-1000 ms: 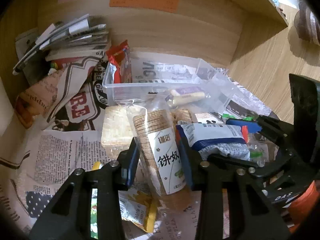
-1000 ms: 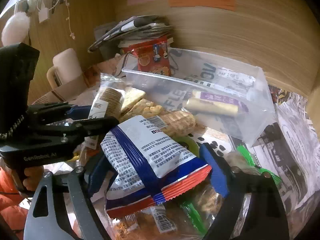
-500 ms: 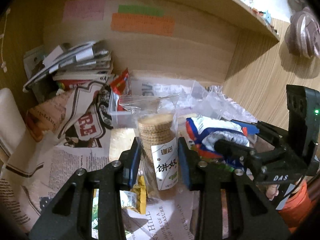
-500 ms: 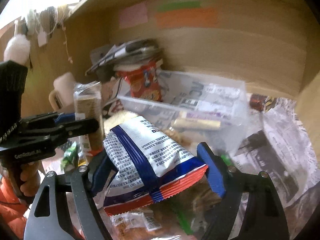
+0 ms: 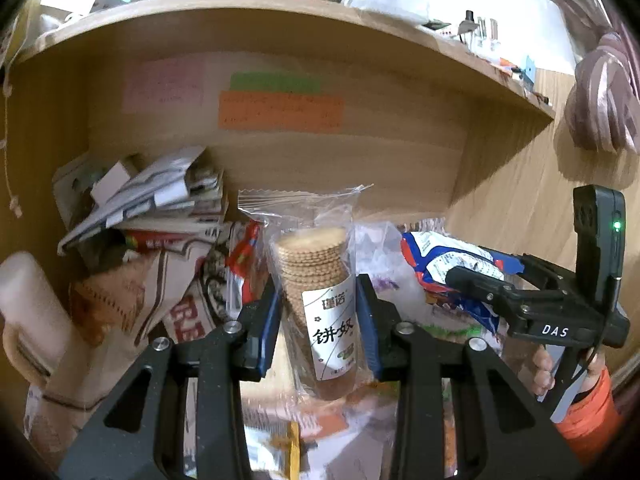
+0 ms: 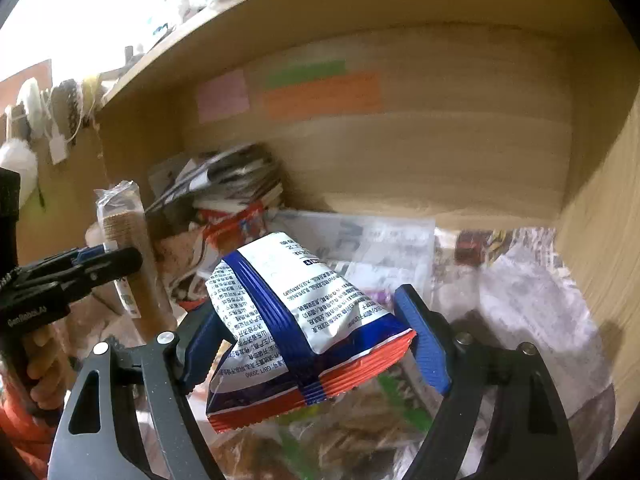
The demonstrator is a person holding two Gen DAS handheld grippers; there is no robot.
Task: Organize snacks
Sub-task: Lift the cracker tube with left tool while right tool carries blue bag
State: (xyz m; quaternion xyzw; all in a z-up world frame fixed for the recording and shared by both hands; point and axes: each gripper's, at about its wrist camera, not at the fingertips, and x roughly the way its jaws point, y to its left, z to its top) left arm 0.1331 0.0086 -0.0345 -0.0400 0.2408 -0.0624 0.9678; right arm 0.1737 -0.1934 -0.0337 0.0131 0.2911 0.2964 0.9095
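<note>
The left tongs (image 5: 320, 320) are closed to a narrow gap on a clear sleeve of round biscuits (image 5: 320, 300), which is pinched at its lower half between the two blue pads (image 5: 266, 332). The sleeve is held nearly upright, its long axis vertical with a slight backward lean; the crimped, empty top of the wrapper is seen above the stack and the white label faces the camera. In the right wrist view the same sleeve (image 6: 128, 256) is seen standing tall at the left, gripped by the left tongs (image 6: 100, 260).

The right tongs (image 6: 312, 344) are set much wider, and their jaws have just been closing slightly on a blue, white and red snack bag (image 6: 296, 320), which is clamped across its width between the blue pads (image 6: 424, 344). The bag's long axis runs away from the camera and upward, with the red crimped seam nearest the lens and the printed back turned up.

Both packs are held clear above the desk (image 6: 532, 300), which is covered with newspaper. More snack packets (image 6: 320, 432), blurred, lie just below the bag. A pile of papers (image 5: 152, 196) is stacked in the back left corner against the wooden back panel (image 5: 340, 168), and a shelf board (image 5: 280, 20) overhangs the space. Open air is left between the packs and the back panel.
</note>
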